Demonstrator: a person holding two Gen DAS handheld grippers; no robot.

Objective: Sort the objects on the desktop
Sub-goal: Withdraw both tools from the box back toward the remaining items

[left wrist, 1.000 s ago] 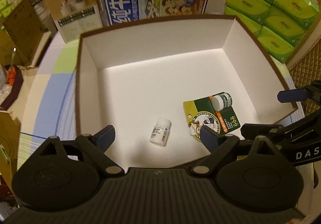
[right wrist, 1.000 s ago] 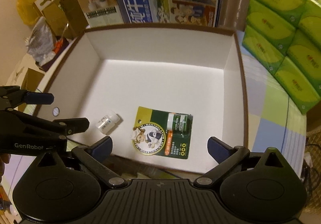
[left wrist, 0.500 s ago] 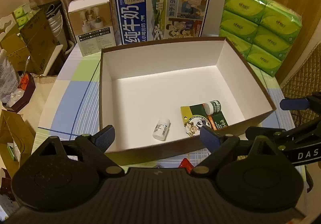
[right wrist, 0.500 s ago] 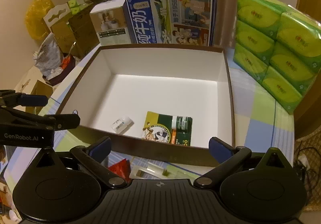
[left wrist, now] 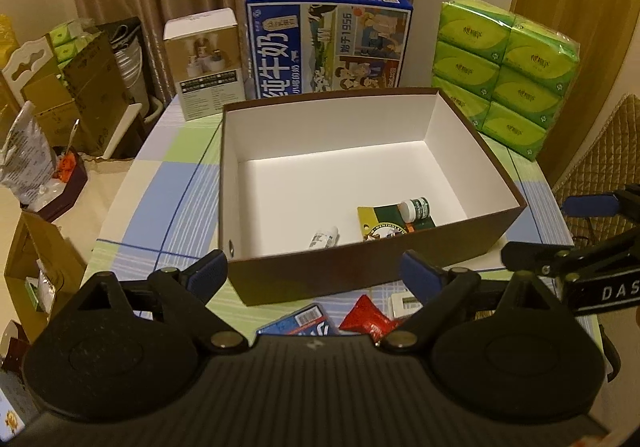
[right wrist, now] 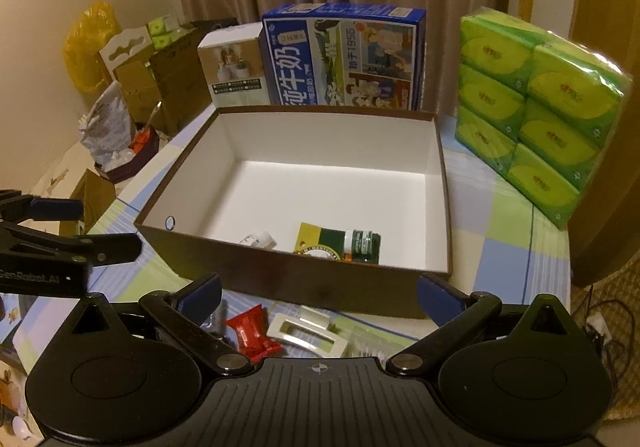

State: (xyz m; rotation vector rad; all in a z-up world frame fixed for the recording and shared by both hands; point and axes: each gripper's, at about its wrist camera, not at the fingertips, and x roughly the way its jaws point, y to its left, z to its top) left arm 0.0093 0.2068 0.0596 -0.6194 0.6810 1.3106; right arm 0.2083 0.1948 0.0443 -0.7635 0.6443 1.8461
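Grippers pulled back from brown box [left wrist: 360, 271] since a second ago, left gripper [left wrist: 316, 273] and right gripper [right wrist: 320, 293] both spread wide, empty, white bottle [left wrist: 324, 238] and green carded bottle [right wrist: 352, 243] inside box, red packet [right wrist: 250, 333] on table before it.

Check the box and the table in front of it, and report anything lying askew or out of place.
Nothing is spilled or damaged. In the brown box, the small white bottle lies on its side beside the green carded jar. A red packet and white clip lie unsorted on the tablecloth.
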